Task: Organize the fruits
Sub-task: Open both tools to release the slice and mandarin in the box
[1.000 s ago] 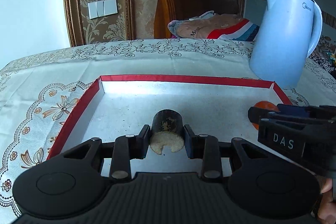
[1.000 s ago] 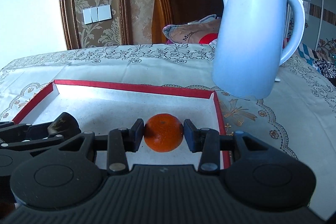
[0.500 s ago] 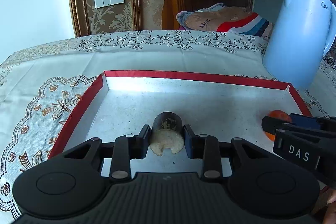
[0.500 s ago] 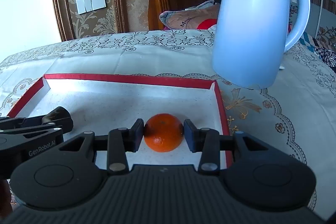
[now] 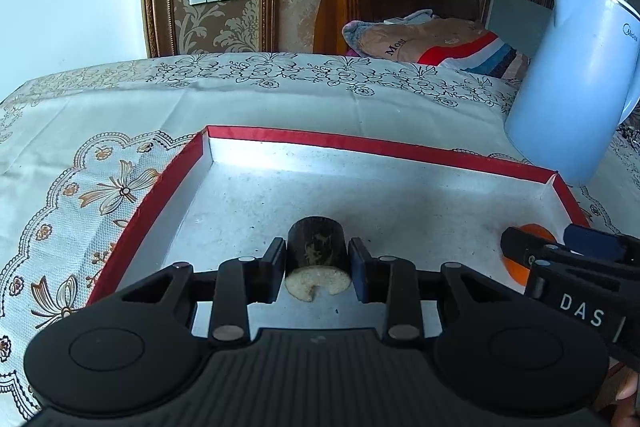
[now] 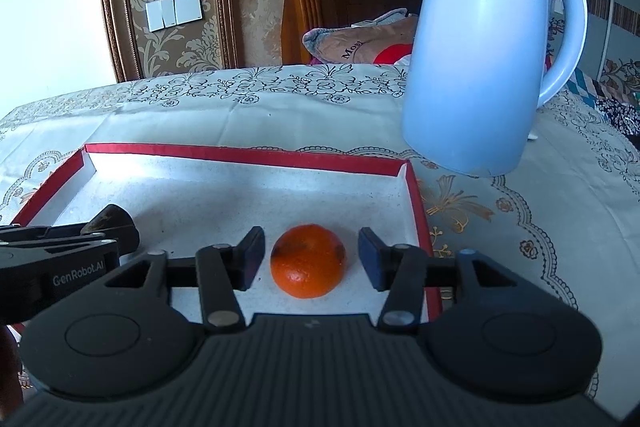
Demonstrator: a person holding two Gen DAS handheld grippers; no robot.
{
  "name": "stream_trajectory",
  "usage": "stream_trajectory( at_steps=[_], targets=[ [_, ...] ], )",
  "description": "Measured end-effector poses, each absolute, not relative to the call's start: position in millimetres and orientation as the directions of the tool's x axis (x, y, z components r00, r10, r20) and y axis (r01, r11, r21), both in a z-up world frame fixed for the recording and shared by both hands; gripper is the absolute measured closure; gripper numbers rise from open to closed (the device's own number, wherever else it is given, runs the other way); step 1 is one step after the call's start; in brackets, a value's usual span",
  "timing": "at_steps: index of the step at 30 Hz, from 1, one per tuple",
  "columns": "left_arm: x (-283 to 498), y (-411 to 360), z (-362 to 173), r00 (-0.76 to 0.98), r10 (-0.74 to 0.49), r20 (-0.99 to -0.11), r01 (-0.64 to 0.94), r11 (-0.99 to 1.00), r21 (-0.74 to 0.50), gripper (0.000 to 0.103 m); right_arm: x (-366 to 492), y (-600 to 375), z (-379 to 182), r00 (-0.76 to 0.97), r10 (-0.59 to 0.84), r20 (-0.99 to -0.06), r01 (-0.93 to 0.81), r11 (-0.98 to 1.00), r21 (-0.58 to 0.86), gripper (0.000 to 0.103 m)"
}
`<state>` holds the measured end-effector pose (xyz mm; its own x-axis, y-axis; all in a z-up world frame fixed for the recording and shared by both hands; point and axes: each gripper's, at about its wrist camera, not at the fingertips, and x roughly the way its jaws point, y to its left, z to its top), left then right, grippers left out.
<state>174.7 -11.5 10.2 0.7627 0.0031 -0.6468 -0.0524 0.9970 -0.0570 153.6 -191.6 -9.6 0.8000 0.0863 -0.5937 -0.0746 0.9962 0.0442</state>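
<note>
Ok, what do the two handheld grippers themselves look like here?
Both are matte black plastic with ribbed tops, round discs and silver pivot pins. The left gripper reads "GenRobot.AI" on its side, the right gripper "DAS" in white. Its right finger pad looks blue.

"Midea" stands on my blue kettle (image 6: 476,67). "GenRobot.AI" marks my left hand-held gripper (image 6: 76,269), "DAS" my right hand-held gripper (image 5: 580,307). "Most" shows on the pillow (image 5: 416,41).

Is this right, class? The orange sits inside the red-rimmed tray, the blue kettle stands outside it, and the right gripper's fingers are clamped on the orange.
Not quite. In the right wrist view, the right gripper has just been opening: its fingers stand clear of the orange between them. The orange does sit in the red-rimmed tray, with the blue kettle outside.
</note>
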Motion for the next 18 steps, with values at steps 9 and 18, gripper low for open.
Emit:
stream_trajectory(
  at_steps=[9, 18],
  targets=[
    [171, -5, 14, 0.774, -0.016, -0.633, -0.055, 0.994, -0.092, 0.070, 149, -193, -7, 0.813, 0.081, -0.576, -0.069, 0.997, 0.043, 0.033],
    [151, -6, 24, 0.837, -0.018, -0.548, -0.042, 0.994, -0.097, 0.050, 133, -195, -3, 0.846, 0.057, -0.530, -0.051, 0.998, 0.025, 0.006]
  ],
)
